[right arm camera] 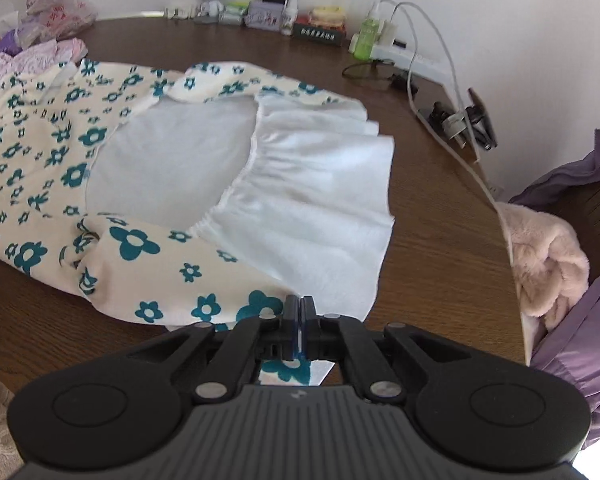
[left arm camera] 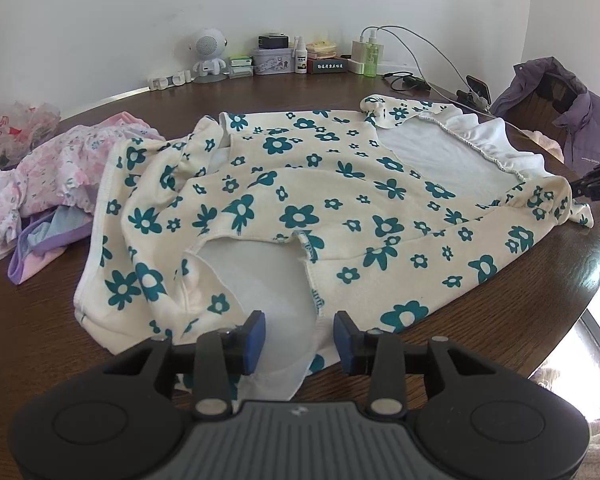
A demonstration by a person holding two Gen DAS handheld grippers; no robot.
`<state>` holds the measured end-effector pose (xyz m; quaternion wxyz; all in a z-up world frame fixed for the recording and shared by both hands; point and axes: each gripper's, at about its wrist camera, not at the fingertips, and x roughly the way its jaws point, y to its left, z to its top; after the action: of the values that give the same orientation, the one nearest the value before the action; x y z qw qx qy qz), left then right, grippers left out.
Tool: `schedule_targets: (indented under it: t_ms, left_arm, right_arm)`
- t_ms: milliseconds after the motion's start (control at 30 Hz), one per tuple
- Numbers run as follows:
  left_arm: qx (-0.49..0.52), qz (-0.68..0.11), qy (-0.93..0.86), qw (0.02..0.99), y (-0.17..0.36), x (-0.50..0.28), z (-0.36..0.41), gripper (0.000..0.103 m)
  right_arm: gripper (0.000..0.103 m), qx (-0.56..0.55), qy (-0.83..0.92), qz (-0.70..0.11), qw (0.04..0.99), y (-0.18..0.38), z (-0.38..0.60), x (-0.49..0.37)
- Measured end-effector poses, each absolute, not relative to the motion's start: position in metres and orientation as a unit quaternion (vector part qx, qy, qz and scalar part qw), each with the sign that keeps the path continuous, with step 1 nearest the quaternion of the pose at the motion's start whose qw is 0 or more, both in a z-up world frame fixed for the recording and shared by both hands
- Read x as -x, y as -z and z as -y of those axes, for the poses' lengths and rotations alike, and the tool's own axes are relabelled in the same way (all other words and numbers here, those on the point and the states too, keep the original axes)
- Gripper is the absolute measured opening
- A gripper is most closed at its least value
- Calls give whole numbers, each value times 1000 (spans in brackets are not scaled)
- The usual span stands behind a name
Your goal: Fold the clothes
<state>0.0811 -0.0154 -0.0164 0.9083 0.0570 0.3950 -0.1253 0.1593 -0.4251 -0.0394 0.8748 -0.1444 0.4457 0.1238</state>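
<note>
A cream garment with teal flowers (left arm camera: 300,184) lies spread on the brown table (left arm camera: 500,300), its white inner side and white frill (right arm camera: 312,208) showing. My left gripper (left arm camera: 300,340) is over the near hem, open, with a flap of white fabric lying loose between the blue pads (left arm camera: 256,340). My right gripper (right arm camera: 300,320) is shut on the flowered edge of the garment (right arm camera: 204,304) beside the frill, and a bit of cloth pokes out below the jaws. In the left wrist view the right gripper (left arm camera: 576,192) shows at the garment's far right corner.
A pile of pink and purple clothes (left arm camera: 52,172) and a plastic bag (left arm camera: 12,128) lie at the left. Boxes, bottles and a small white figure (left arm camera: 208,52) line the back wall with cables (left arm camera: 420,52). A purple jacket (right arm camera: 580,320) and pink fluffy cloth (right arm camera: 548,260) sit past the table's right edge.
</note>
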Motion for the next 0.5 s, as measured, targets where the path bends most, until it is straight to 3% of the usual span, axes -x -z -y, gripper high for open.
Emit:
schedule_targets:
  t_ms: [133,333,400,500]
  left_arm:
    - [-50,-396,125,908,15,-81,15,39]
    - [-13,-370,130,920,-3,-74,5,40]
    - [-5,-354,126,927,-14,-70,-2,44]
    - [-2,-341,96,935,-21,-70,-15,47]
  right_arm:
    - [4,100,-119,-437,886,22,436,-151]
    - [15,26,-147,-359,921,-26,441,-127]
    - [24,25,-188,-350,917,-29,421,-121]
    - [26,48,-223,-353,907,-17,386,-117]
